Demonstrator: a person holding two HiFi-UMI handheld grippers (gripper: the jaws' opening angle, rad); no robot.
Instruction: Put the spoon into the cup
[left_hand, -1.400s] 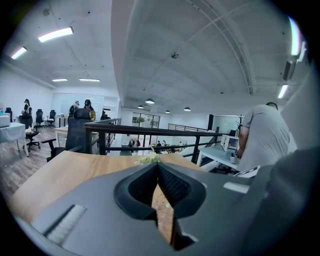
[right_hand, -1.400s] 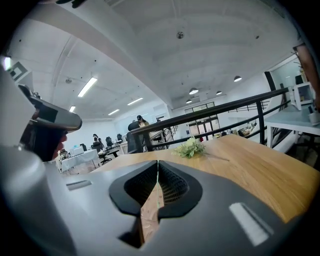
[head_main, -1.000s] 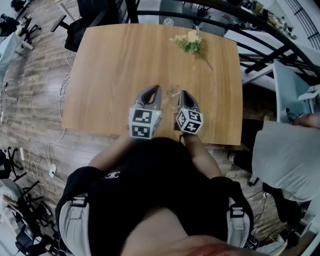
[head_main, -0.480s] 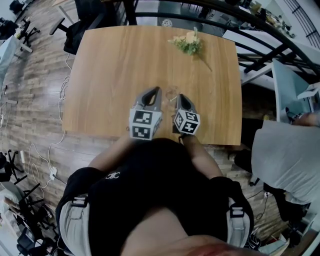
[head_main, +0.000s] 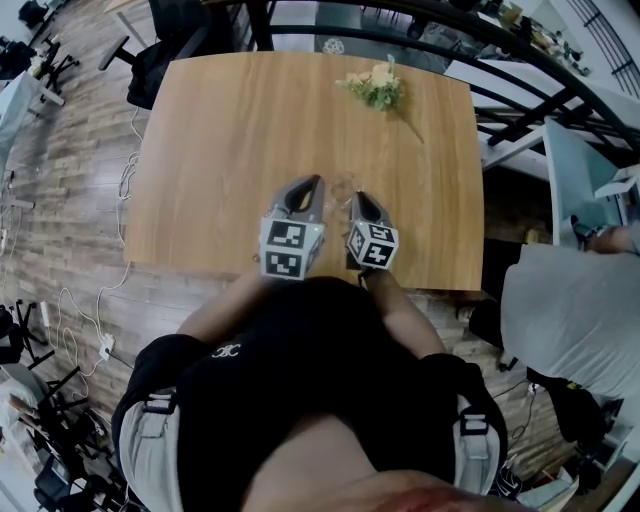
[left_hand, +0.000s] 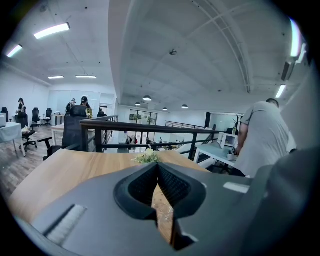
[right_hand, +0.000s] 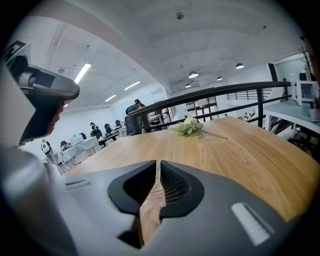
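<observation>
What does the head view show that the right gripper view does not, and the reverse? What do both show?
Only the head view: the marker cubes of the left gripper and the right gripper, the person's black top, the wood floor. Only the right gripper view: that gripper's jaws closed together, nothing visible between them, ceiling lights and distant people. Both: the wooden table, the flowers, the black railing.

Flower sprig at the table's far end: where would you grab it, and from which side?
Probably by the bare stem, from above, jaws across it. The flower sprig lies flat on the table; its stem trails clear of the bushy head toward the right edge.
</observation>
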